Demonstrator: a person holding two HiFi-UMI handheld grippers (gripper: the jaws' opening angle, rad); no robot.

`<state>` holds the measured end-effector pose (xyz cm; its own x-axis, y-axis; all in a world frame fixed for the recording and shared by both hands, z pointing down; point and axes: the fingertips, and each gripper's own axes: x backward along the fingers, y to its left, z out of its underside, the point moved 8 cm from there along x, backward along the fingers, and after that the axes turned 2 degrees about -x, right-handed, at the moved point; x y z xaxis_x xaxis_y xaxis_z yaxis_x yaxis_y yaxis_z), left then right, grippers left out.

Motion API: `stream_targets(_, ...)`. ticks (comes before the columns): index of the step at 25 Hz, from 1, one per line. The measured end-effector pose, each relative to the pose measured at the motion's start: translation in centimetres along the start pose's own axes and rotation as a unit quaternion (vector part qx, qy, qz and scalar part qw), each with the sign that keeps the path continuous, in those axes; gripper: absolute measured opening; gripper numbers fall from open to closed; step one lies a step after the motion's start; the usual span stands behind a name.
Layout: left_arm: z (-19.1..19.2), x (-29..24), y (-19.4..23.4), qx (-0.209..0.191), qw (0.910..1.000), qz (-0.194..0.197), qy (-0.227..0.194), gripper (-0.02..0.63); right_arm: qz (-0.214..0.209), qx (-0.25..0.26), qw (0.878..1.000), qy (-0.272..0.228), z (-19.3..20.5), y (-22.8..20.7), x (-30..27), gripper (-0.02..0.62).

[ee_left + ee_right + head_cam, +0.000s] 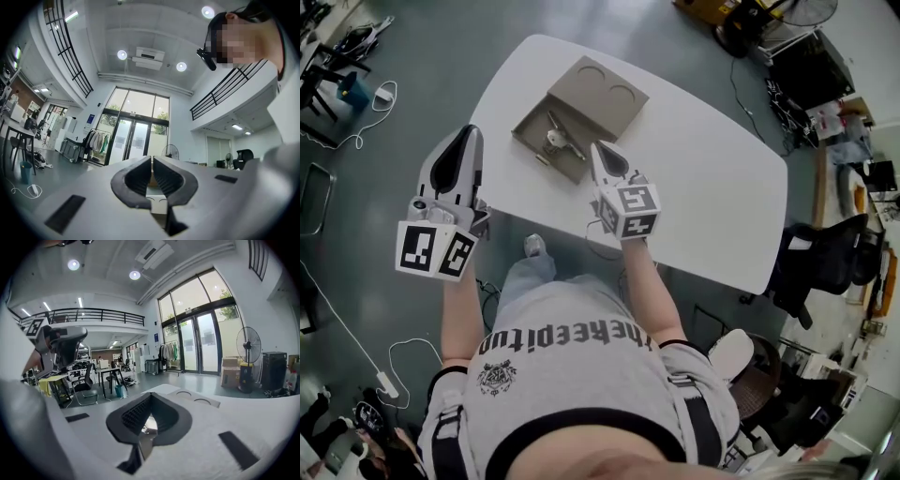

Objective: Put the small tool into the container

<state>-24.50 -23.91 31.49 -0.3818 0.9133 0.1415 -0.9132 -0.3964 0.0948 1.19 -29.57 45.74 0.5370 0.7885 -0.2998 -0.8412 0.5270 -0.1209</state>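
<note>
A shallow cardboard container (531,120) lies open on the white table (703,178), its lid (602,92) folded back. The small metal tool (560,140) rests inside the tray. My right gripper (597,150) hovers at the tray's right edge, tips just beside the tool, jaws shut. In the right gripper view its jaws (150,395) meet at the tips, and a shiny metal bit (148,425) shows through the hollow behind them. My left gripper (472,129) hangs off the table's left edge, jaws together (152,158), holding nothing.
The table's near edge runs just under both grippers. Cables (370,112) trail over the floor at left. Office chairs (825,262) and boxes of clutter crowd the right side. The lid's two round cut-outs (193,398) show ahead in the right gripper view.
</note>
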Motion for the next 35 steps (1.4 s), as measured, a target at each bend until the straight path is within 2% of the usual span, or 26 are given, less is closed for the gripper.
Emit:
stream_targets(9, -1.1, 2.0, -4.5, -0.009, 0.9999, 0.001, -0.014, 0.014, 0.019, 0.031, 0.998, -0.057, -2.7, -0.4, 6.5, 0.002)
stream_targets(16, -1.8, 3.2, -7.4, -0.013, 0.9996, 0.006, -0.024, 0.014, 0.022, 0.029, 0.994, -0.104, -4.8, -0.6, 11.1, 0.0)
stream_targets(25, -2.7, 4.5, -10.8, -0.017, 0.9992, 0.014, -0.034, 0.014, 0.027, 0.035, 0.989, -0.145, -6.8, -0.7, 16.5, -0.005)
stream_targets(35, -3.1, 6.7, -14.5, -0.022, 0.9987, 0.019, -0.043, 0.014, 0.042, 0.045, 0.982, -0.179, -7.2, -0.5, 22.3, -0.005)
